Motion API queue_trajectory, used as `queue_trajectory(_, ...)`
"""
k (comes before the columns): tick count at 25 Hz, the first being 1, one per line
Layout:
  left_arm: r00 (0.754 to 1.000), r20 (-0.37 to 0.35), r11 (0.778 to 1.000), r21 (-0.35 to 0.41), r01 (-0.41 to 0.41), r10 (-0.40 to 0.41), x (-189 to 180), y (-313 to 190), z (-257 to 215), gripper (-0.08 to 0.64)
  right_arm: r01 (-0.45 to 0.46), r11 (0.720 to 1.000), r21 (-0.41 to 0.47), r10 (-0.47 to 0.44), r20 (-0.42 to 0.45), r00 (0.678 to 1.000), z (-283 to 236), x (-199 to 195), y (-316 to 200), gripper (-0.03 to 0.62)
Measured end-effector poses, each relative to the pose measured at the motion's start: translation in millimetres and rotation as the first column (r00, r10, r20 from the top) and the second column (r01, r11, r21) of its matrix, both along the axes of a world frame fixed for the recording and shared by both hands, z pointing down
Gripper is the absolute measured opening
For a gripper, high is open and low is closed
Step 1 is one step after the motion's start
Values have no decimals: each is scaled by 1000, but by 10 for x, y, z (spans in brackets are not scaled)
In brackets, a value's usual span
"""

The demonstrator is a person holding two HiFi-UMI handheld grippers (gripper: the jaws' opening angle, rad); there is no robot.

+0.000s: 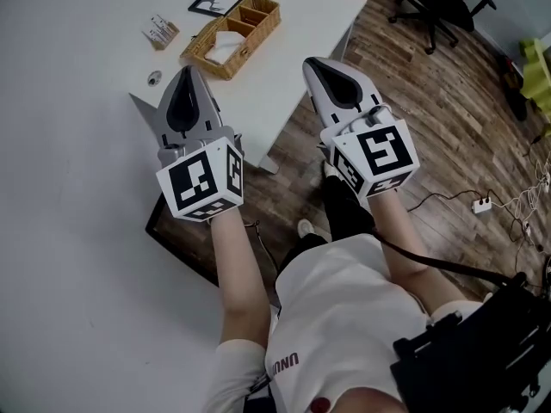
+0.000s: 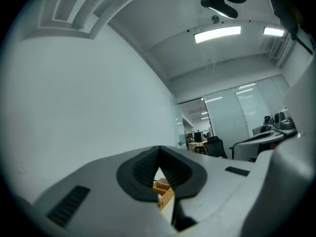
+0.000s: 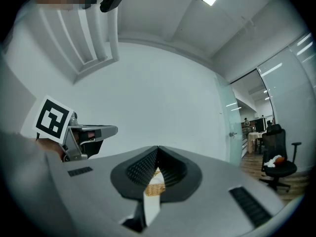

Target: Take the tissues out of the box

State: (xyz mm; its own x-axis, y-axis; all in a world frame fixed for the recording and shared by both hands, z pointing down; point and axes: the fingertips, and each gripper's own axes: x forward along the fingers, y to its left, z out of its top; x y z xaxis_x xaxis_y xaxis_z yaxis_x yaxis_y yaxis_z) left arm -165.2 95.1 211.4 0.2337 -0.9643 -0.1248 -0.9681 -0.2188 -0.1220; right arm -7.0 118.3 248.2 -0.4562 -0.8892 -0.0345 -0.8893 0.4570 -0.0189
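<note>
A wicker basket (image 1: 232, 31) with compartments stands on the white table (image 1: 77, 144) near its far edge. White tissues (image 1: 225, 46) lie in its near compartment. My left gripper (image 1: 191, 70) hovers over the table just short of the basket, jaws shut with nothing between them. My right gripper (image 1: 312, 61) is to the right, at the table's edge above the floor, also shut and empty. The left gripper view shows shut jaws (image 2: 159, 151) with the basket (image 2: 164, 190) in the gap below them. The right gripper view shows the same: jaws (image 3: 158, 151) shut, basket (image 3: 156, 187) below.
A small printed pack (image 1: 161, 32), a black-framed picture (image 1: 217, 1) and a small round object (image 1: 154, 77) lie near the basket. On the wooden floor are an office chair (image 1: 435, 3), a power strip (image 1: 480, 204) and cables. A dark board (image 1: 181, 241) lies under the table edge.
</note>
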Motion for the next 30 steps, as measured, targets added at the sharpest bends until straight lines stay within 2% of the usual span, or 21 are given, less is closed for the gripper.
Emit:
queue_trajectory(16, 988, 24, 987, -52, 151, -150, 162, -1000, 219, 12, 160, 987, -19, -159, 34, 987, 82, 216, -1336, 20)
queue_trajectory(24, 957, 34, 954, -80, 288, -287, 176, -1203, 372, 12, 269, 963, -14, -268, 25, 963, 109, 337, -1732, 20)
queue_trajectory(30, 945, 45, 941, -93, 326, -323, 196, -1299, 468, 12, 314, 949, -20, -313, 31, 949, 159, 380, -1909, 20)
